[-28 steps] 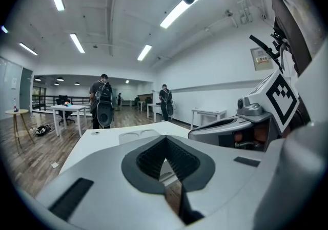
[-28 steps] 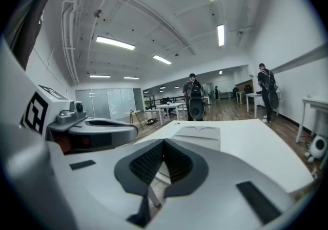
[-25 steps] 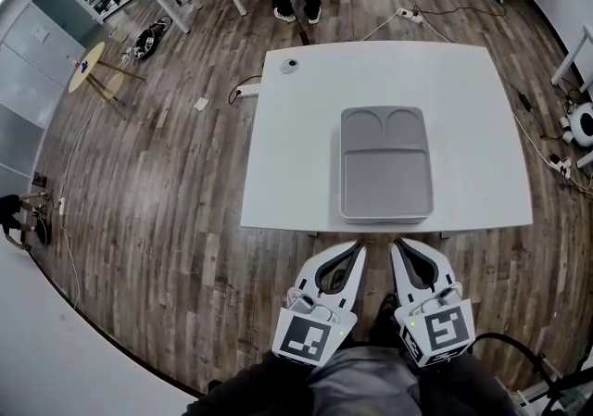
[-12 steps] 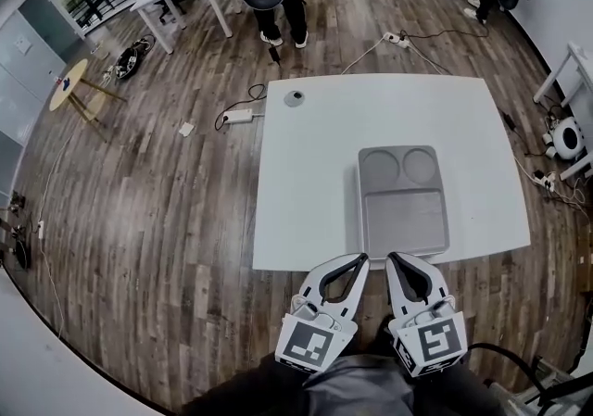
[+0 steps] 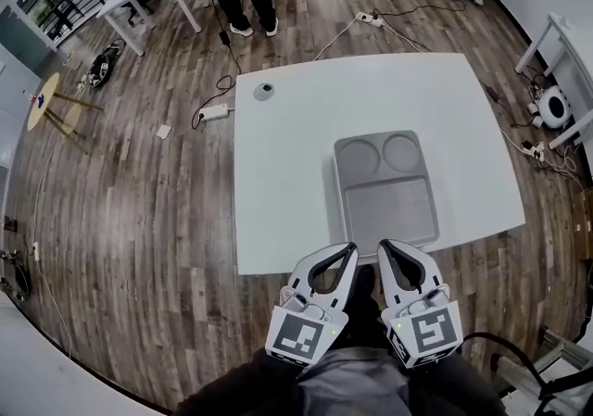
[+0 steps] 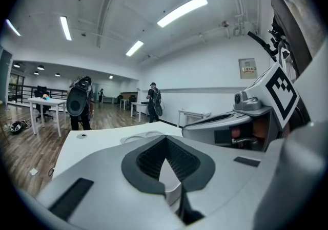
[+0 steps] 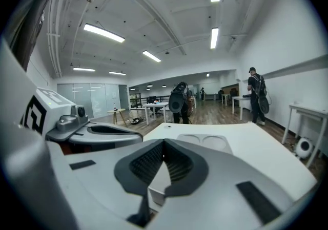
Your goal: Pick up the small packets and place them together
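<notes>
Left gripper (image 5: pixel 346 250) and right gripper (image 5: pixel 384 248): shut, nothing between jaws, held just short of grey tray (image 5: pixel 384 206) near edge. Advise opening jaws before any reach. No small packets found in, beside or beyond tray; whereabouts undetermined. Small round item (image 5: pixel 265 91) well beyond tray, too small to identify.

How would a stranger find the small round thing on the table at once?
Start at the white table on the wooden floor, which carries a grey tray toward its near edge. At the far left corner, well apart from the tray, lies a small disc. It is the only other thing on the tabletop: round, grey and far smaller than the tray.
</notes>
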{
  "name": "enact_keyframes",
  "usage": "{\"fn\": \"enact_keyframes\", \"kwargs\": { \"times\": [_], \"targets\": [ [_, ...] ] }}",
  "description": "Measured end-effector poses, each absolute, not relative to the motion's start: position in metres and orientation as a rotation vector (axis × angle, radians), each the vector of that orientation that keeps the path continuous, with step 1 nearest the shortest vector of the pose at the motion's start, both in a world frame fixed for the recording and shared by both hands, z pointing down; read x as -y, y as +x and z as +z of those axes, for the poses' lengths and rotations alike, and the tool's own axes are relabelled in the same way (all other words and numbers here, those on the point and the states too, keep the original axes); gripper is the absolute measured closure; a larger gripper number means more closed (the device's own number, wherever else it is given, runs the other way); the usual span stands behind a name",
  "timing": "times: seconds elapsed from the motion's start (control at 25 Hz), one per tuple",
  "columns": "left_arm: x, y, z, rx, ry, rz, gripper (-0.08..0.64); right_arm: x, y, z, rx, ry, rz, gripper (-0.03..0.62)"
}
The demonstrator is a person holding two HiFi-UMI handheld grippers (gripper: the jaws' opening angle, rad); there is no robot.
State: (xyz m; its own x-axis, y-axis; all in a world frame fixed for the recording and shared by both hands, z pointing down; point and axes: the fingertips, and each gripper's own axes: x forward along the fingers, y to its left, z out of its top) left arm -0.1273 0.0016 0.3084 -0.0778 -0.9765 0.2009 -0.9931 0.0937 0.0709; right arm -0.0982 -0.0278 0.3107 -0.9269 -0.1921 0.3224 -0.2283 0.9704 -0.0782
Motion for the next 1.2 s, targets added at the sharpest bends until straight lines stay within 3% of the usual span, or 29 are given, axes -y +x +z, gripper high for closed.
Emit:
{"fn": "enact_keyframes", "kwargs": {
  "times": [1.2],
  "targets": [
    [0.100, -0.125, 0.298, 2.201, 1.951, 0.336, 0.563, 0.146, -0.091, 0.286, 2.946, 0.328, 0.249, 0.592]
  ]
}}
